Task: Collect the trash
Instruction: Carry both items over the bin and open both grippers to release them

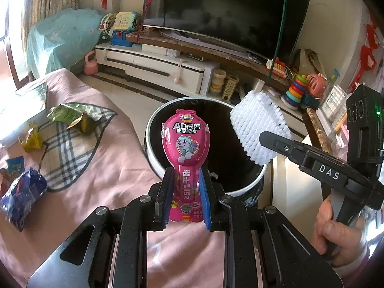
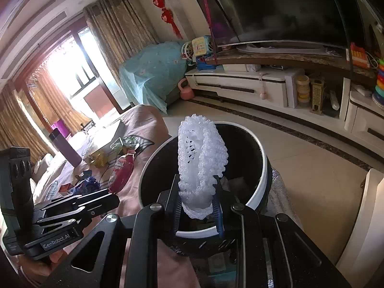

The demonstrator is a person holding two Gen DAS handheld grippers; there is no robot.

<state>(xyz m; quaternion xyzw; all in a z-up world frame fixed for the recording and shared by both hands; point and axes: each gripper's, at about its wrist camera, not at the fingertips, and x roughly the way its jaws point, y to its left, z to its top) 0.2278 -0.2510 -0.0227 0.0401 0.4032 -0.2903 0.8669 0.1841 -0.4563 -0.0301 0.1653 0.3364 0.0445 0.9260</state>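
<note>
Crumpled wrappers lie on the pink tabletop at left. The left gripper has its jaws narrow, clamped on the lower stem of a pink packet, which stands upright before the bin. To the right, the right gripper has its jaws pinching the bottom of a white foam net, upright over the bin's mouth.
</note>
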